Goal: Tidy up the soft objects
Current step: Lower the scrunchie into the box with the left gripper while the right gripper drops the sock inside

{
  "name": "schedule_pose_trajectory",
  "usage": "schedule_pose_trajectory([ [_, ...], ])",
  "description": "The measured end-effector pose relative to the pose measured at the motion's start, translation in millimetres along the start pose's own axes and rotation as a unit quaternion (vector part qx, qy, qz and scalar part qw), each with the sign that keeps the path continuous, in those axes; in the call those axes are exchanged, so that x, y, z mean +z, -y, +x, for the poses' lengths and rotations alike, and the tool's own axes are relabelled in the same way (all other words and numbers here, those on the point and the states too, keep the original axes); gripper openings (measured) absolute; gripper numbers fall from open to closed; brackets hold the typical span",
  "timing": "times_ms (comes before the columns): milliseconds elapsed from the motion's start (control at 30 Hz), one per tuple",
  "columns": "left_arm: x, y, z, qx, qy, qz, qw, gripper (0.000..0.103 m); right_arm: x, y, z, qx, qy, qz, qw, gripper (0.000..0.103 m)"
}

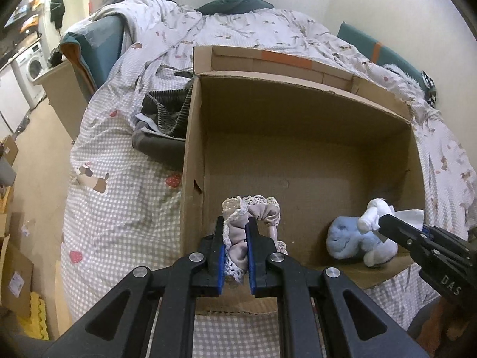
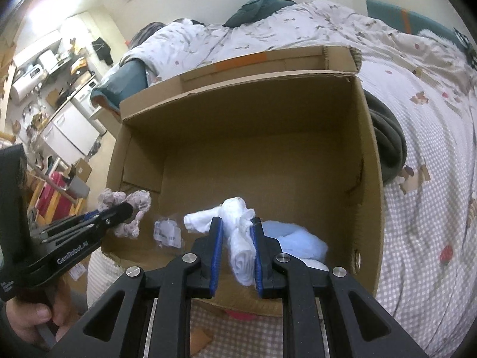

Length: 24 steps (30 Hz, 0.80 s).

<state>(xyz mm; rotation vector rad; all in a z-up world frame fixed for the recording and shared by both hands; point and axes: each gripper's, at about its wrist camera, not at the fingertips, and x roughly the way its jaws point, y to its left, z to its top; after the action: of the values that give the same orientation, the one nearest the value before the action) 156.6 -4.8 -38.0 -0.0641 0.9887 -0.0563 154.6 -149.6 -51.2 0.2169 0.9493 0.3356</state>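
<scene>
An open cardboard box (image 1: 298, 95) stands on the bed; it also shows in the right wrist view (image 2: 238, 89). My left gripper (image 1: 235, 223) is shut on a lace-trimmed scrunchie (image 1: 253, 211) and holds it above the box's near left side; the same scrunchie shows at the left of the right wrist view (image 2: 131, 208). My right gripper (image 2: 235, 223) is shut on the white part of a blue and white soft toy (image 2: 238, 232) at the box's near right; the toy shows in the left wrist view (image 1: 354, 235).
A checked quilt (image 1: 125, 179) covers the bed. Dark corduroy clothing (image 1: 164, 113) lies left of the box, and a dark green garment (image 2: 387, 137) lies against its right side. A small plastic packet (image 2: 167, 232) lies in the box. Cardboard boxes (image 1: 15, 268) stand on the floor at left.
</scene>
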Motion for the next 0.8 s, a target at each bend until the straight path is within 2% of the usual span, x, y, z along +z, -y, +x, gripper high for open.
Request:
schedule_pose_trajectory([
  [167,-0.7,4.2,-1.4,0.01,0.005,0.013,0.9999,0.01,1.3,3.0,0.1,-0.001,0.001,0.001,1.0,0.019],
  [233,-1.3,6.9,-2.4,0.013,0.007,0.02,0.9997,0.014,1.4,3.0,-0.6,-0.002,0.001,0.005,1.0,0.019],
  [333,-1.8,9.1,-2.6,0.02,0.004,0.021,0.9996,0.029,1.0,5.2,-0.5,-0.001,-0.001,0.01,1.0,0.02],
  [367,-1.7,9.3,-3.2,0.018,0.004,0.018,0.9997,0.043,1.3,6.3,0.4,-0.001,-0.003,0.013,1.0,0.021],
  [400,-1.6,9.6,-4.3,0.016,0.007,0.015,0.9997,0.058,1.1,7.9,1.2,0.0,-0.007,0.018,1.0,0.027],
  [433,-1.7,9.9,-6.0,0.011,0.012,0.014,0.9998,0.059,1.2,9.4,2.2,0.001,-0.01,0.024,1.0,0.032],
  [500,-1.2,10.8,-9.0,0.008,0.019,0.012,0.9997,0.062,0.6,14.2,0.1,0.009,-0.006,0.042,0.999,0.07],
  [533,-0.9,11.8,-9.8,0.011,0.02,0.015,0.9996,0.062,0.7,16.7,-2.4,0.011,0.003,0.05,0.999,0.074],
  [633,-0.2,12.5,-10.1,0.012,0.021,0.018,0.9995,0.062,2.1,20.9,-7.1,0.009,0.016,0.06,0.998,0.075],
  [800,-0.2,12.4,-10.3,0.012,0.023,0.019,0.9995,0.062,1.9,24.8,-2.3,0.009,0.004,0.072,0.997,0.075],
])
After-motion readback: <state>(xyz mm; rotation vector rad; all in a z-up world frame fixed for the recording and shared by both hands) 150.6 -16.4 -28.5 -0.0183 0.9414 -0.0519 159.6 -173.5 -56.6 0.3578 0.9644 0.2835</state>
